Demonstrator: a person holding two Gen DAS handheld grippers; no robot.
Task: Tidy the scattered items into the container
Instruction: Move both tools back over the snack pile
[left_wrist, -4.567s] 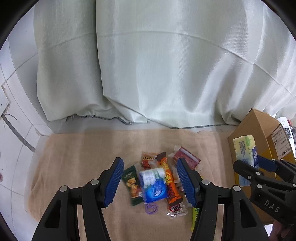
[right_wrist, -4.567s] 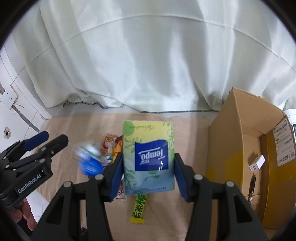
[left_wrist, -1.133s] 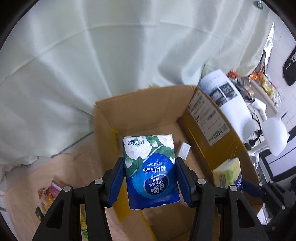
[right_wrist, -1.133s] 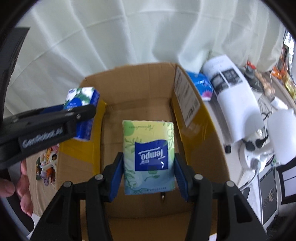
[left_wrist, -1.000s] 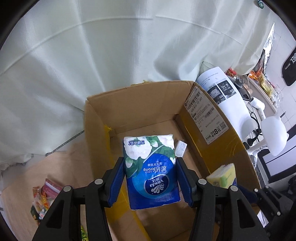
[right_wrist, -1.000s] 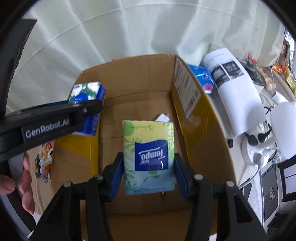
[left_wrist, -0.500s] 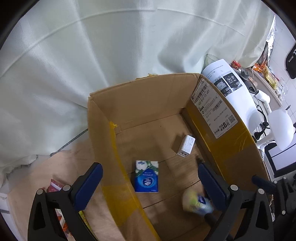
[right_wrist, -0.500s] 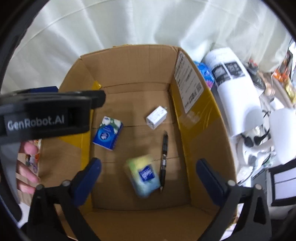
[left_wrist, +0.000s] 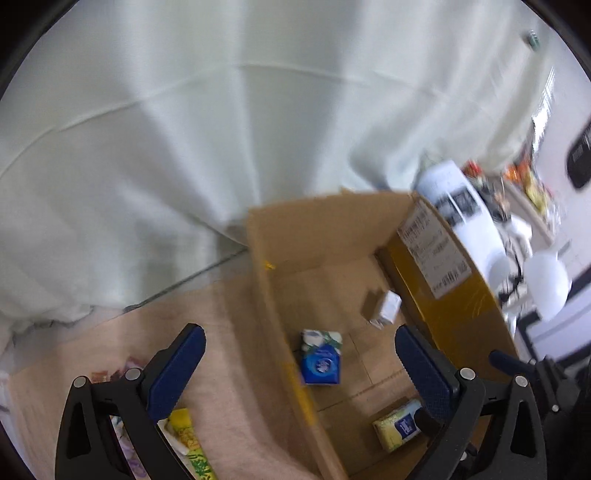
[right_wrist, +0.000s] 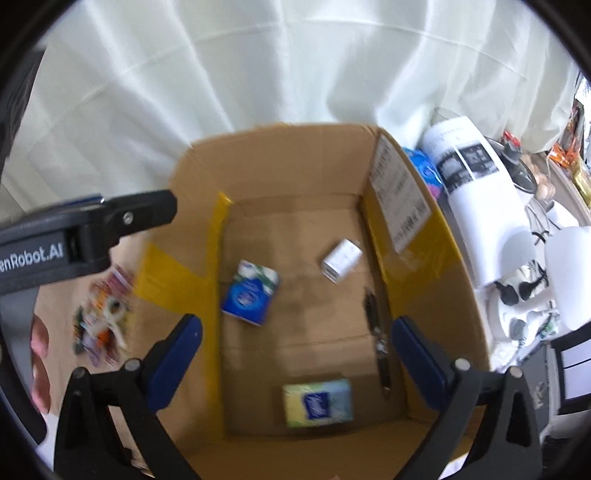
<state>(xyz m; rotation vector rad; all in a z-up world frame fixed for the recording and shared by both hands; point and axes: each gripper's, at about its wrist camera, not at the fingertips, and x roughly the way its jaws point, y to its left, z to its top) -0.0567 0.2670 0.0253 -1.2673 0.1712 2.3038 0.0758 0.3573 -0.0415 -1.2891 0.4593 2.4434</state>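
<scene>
While both grippers hang over the open box, this is how things stand, from the largest to the smallest:

Curtain (left_wrist: 155, 140): white, it hangs behind everything and reaches down to the floor cloth.
Floor cloth (left_wrist: 229, 369): beige, it lies under the box and the loose items.
Box (right_wrist: 280, 162): brown cardboard with yellow tape, open at the top; a white label is on its right inner wall.
Left gripper (left_wrist: 300, 363): fingers wide apart with nothing between them; it is above the left wall of the box.
Right gripper (right_wrist: 295, 350): fingers wide apart and empty; it is above the inside of the box.
Blue tissue pack (right_wrist: 249, 292): it lies on the box bottom, near the left wall.
Green tissue pack (right_wrist: 317, 401): it lies on the box bottom, near the front wall, apart from the blue one.
Snack packets (right_wrist: 101, 314): a small blurred heap on the cloth, outside the box on its left.
Pen (right_wrist: 378, 343): black, it lies along the right wall inside the box.
Charger (right_wrist: 340, 260): small, white, on the box bottom, towards the back right.
</scene>
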